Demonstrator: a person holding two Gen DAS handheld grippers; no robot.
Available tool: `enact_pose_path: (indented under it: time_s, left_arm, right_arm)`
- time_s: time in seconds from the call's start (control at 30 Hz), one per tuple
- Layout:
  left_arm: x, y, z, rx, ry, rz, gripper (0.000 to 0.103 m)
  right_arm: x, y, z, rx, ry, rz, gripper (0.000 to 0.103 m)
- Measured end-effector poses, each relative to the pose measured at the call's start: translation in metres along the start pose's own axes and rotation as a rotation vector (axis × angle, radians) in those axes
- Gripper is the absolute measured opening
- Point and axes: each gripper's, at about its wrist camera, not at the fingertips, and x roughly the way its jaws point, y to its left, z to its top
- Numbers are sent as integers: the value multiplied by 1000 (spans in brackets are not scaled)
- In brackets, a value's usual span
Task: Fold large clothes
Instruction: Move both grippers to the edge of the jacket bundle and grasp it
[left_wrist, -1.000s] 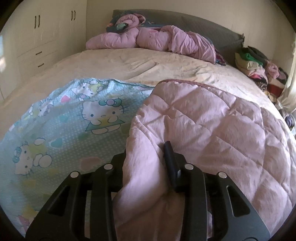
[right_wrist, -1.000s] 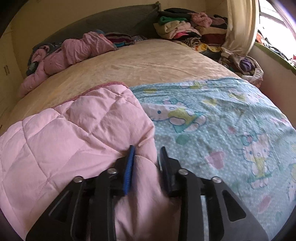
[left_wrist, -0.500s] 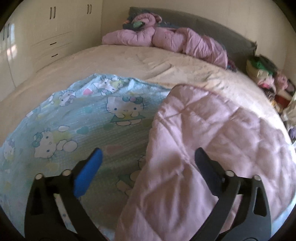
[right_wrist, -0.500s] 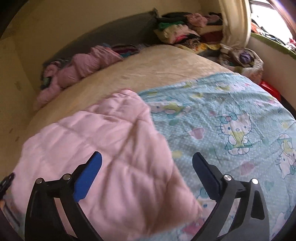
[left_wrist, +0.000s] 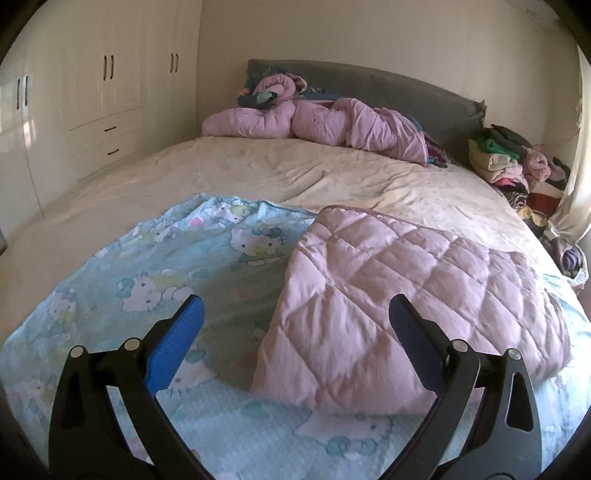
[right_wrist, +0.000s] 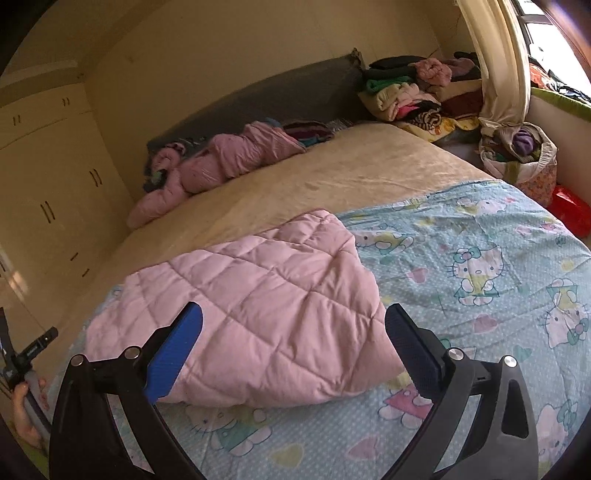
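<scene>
We are holding the left gripper (left_wrist: 295, 317) wide, nothing between its jaws, which have just been opening off the quilt (left_wrist: 406, 302); its blue pad (left_wrist: 177, 343) is hanging over the teal cat-print side of the quilt (left_wrist: 155, 273), clear of the cloth. The pink quilted side is lying folded over the print, just beyond and to the right of the fingers. We are holding the right gripper (right_wrist: 293, 317) equally wide and empty, jaws likewise just opened, with the pink fold (right_wrist: 258, 306) lying on the bed beyond its fingers and the print (right_wrist: 480, 266) spreading to the right. At the far end of the bed (left_wrist: 258, 170) a crumpled pink duvet (left_wrist: 325, 122) is resting against the grey headboard (left_wrist: 406, 92). Clothes (left_wrist: 509, 162) are piling up far right.
</scene>
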Motion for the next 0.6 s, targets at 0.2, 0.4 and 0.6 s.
enact_pose_path:
  time_s: [0.2,0.4,0.6]
  left_arm:
    - [-16,-3,-20,11,18,2,94]
    - [-17,-4,-38,23,59,9,94]
    - [-12,-3,-52,-2,108,-13,94]
  right_arm:
    - [-14,-2,-13,-19,-3,-4,99]
    - [-20,-3,-27,-31,18,1,99]
    - [-17,-7,-43,-15,56,-1,99]
